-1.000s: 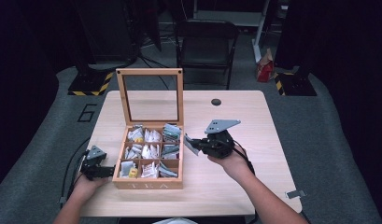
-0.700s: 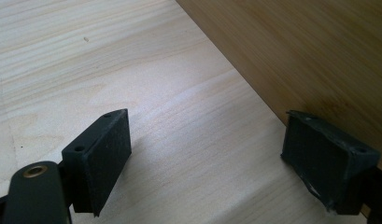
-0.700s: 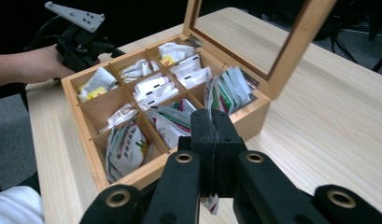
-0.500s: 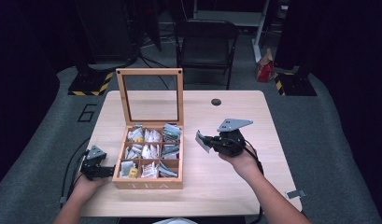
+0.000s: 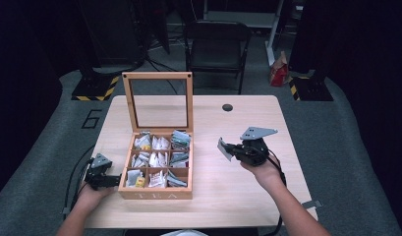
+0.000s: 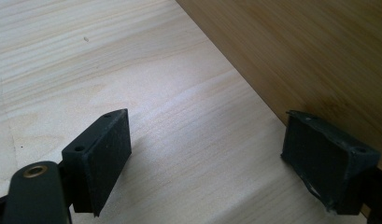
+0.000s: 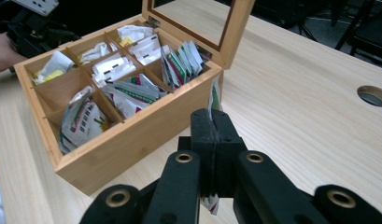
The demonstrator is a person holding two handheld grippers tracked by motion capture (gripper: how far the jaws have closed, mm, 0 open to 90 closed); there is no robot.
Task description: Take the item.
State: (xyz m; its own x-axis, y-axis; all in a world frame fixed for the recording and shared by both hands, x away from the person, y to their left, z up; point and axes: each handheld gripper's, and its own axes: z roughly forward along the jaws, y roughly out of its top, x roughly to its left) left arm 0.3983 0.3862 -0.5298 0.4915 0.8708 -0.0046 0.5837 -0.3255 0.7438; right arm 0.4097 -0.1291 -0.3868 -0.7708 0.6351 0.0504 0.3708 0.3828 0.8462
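Note:
A wooden tea box (image 5: 154,193) stands on the table with its glass lid (image 5: 157,101) upright. Its compartments hold several tea packets (image 7: 116,65). My right gripper (image 5: 232,149) hovers right of the box, shut on one tea packet (image 5: 222,148). In the right gripper view that packet (image 7: 215,99) sticks up edge-on from the closed jaws of my right gripper (image 7: 211,122). My left gripper (image 5: 109,179) rests on the table against the box's left wall (image 6: 310,56). The left gripper (image 6: 207,140) is open with bare table between its pads (image 6: 109,149).
A round cable hole (image 5: 227,107) lies in the table (image 5: 238,196) behind the right gripper. A black chair (image 5: 215,44) stands beyond the far edge. Bare table spreads right of the box and in front of it.
My right gripper has carried the tea packet rightward, away from the box. The left gripper has stayed by the box's left wall.

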